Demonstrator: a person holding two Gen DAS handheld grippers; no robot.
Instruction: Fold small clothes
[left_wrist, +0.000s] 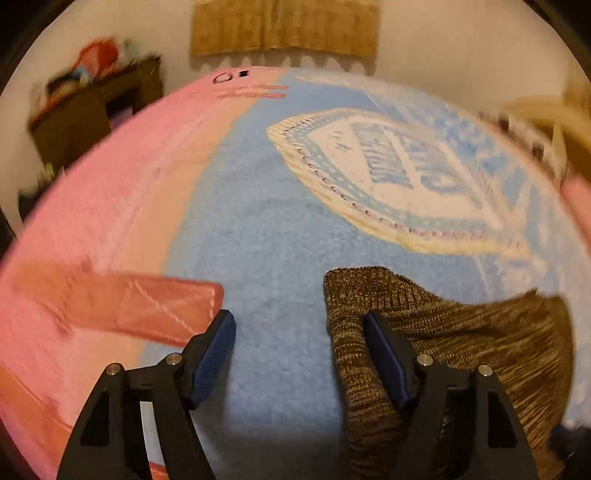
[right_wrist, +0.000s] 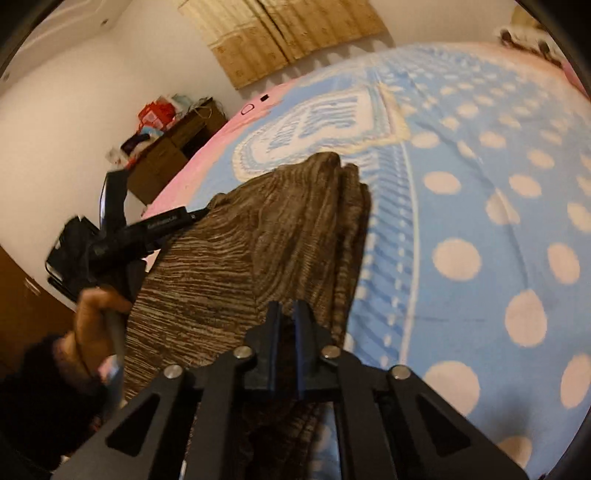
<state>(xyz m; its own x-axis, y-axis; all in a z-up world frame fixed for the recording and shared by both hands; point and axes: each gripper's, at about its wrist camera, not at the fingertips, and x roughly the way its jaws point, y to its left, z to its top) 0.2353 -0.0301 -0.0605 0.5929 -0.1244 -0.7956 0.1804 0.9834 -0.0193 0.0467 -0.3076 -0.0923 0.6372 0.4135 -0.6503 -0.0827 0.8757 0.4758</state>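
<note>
Looking along our left gripper (left_wrist: 299, 354), we see its fingers spread wide, gripping nothing; the brown knit garment (left_wrist: 461, 339) drapes over the right-hand finger (left_wrist: 386, 360). Our right gripper (right_wrist: 286, 321) has its fingers nearly together, pinching the garment (right_wrist: 266, 240), which lies bunched on the blue dotted blanket (right_wrist: 480, 221).

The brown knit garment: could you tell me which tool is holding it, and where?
The right tool is shut on the brown knit garment at its near edge; the left tool is open.

Both wrist cams sit low, close over the blue-and-pink fleece blanket (left_wrist: 280, 236) (right_wrist: 461, 229), facing the far tan curtain (left_wrist: 284, 26) (right_wrist: 280, 37); both share the brown knitted garment (left_wrist: 461, 332) (right_wrist: 258, 236).
</note>
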